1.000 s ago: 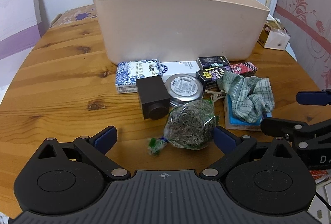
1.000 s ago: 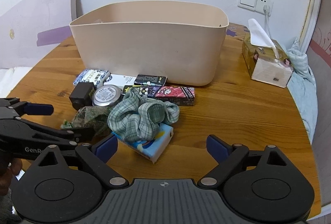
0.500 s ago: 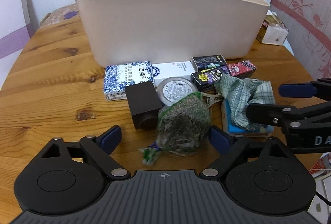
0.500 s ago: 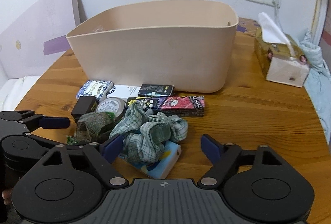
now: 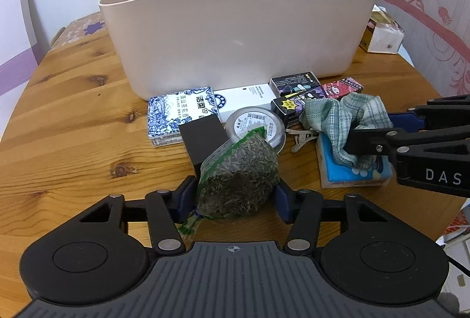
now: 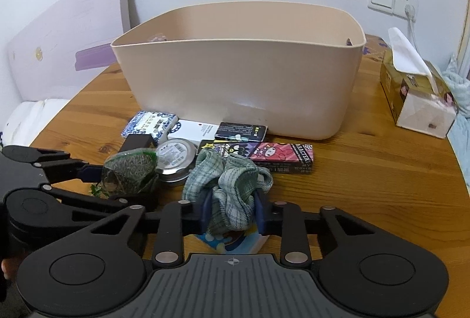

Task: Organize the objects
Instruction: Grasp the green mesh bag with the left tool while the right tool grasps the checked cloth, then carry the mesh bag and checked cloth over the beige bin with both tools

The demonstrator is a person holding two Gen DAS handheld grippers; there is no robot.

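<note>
Two grippers grip at once: the left gripper [image 5: 233, 196] clenches the herb bag [image 5: 239, 177], the right gripper [image 6: 232, 212] the cloth [image 6: 229, 186], bin [image 6: 241, 83] at twelve o'clock.

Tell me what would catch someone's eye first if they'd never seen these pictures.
Probably the big beige tub at the back of the wooden table, with small boxes and a tin crowded at its foot. Next, the two grasps in front of it: the left hand-held gripper clamped on a bag of dried herbs, and the right hand-held gripper pinching a green checked cloth.
</note>
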